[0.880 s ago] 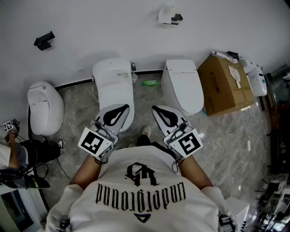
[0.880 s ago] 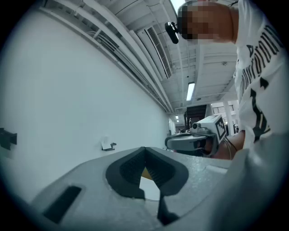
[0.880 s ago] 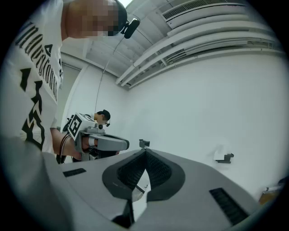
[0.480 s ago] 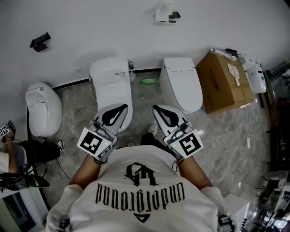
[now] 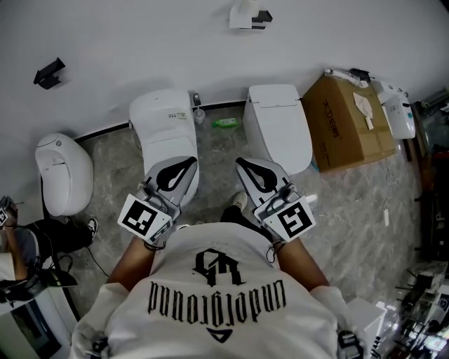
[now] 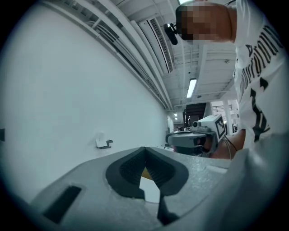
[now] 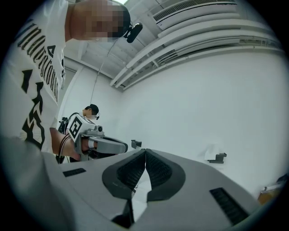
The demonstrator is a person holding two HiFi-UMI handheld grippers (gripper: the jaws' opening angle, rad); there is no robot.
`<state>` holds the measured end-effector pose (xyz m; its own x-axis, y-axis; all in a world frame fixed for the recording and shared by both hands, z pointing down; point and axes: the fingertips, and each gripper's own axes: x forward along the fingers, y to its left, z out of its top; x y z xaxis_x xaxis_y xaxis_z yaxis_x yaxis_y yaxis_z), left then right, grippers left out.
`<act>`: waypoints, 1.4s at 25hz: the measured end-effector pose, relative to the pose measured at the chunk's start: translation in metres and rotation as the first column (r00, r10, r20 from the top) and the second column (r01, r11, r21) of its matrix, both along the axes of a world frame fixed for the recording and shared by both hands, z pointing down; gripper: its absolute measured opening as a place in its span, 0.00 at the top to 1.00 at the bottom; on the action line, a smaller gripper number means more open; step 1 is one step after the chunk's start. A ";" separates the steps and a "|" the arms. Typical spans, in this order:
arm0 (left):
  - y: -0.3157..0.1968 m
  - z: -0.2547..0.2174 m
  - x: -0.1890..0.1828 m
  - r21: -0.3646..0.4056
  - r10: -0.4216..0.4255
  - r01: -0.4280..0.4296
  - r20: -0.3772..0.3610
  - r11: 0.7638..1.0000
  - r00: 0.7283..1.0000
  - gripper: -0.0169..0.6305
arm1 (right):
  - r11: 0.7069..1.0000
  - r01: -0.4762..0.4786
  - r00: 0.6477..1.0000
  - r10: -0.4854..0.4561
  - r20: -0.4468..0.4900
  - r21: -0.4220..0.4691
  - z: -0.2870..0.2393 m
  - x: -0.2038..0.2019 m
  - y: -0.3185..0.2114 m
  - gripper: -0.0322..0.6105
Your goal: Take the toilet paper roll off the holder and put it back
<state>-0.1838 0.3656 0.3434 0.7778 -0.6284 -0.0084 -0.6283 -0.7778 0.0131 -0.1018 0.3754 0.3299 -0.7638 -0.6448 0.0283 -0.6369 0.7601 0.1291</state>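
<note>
The white toilet paper roll [image 5: 240,14] sits on a black wall holder [image 5: 263,15] high on the white wall, far ahead of both grippers. The left gripper [image 5: 189,161] and the right gripper [image 5: 240,163] are held level side by side in front of the person's chest. Both are shut and empty, with their tips touching. In the left gripper view the roll [image 6: 101,140] is small and to the left of the shut left gripper [image 6: 145,149]. In the right gripper view the roll [image 7: 212,152] lies to the right of the shut right gripper [image 7: 145,150].
Two white toilets [image 5: 165,133] [image 5: 279,133] stand against the wall below the roll, with a green bottle [image 5: 226,123] between them. A third toilet [image 5: 63,172] is at the left and a cardboard box [image 5: 351,123] at the right. A second, bare black holder [image 5: 48,72] is on the wall. Another person [image 5: 17,245] crouches at the left edge.
The head view has shifted: the roll, the toilets and the box have slid left and up in the picture. Both grippers stay shut, side by side.
</note>
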 end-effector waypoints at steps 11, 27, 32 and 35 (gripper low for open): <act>-0.087 0.003 0.112 0.003 0.045 -0.045 -0.002 0.999 0.999 0.95 | 0.999 -0.034 0.999 0.034 -0.005 -0.021 0.006 0.106 -0.080 0.93; -0.169 0.008 0.185 -0.038 -0.062 0.063 0.046 0.997 0.997 0.95 | 0.998 -0.041 0.999 0.042 0.018 -0.044 0.017 0.228 -0.153 0.93; -0.180 0.017 0.194 -0.056 -0.051 0.054 0.044 0.997 0.998 0.95 | 0.997 -0.049 0.998 0.051 0.033 -0.058 0.024 0.237 -0.170 0.93; -0.190 0.021 0.194 -0.060 -0.044 0.046 0.037 0.997 0.998 0.95 | 0.997 -0.055 0.998 0.056 0.027 -0.060 0.025 0.238 -0.180 0.93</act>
<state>0.0106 0.1751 0.3640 0.7479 -0.6613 0.0577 -0.6635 -0.7473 0.0366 0.1362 0.1952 0.3552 -0.7280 -0.6840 0.0459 -0.6810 0.7292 0.0663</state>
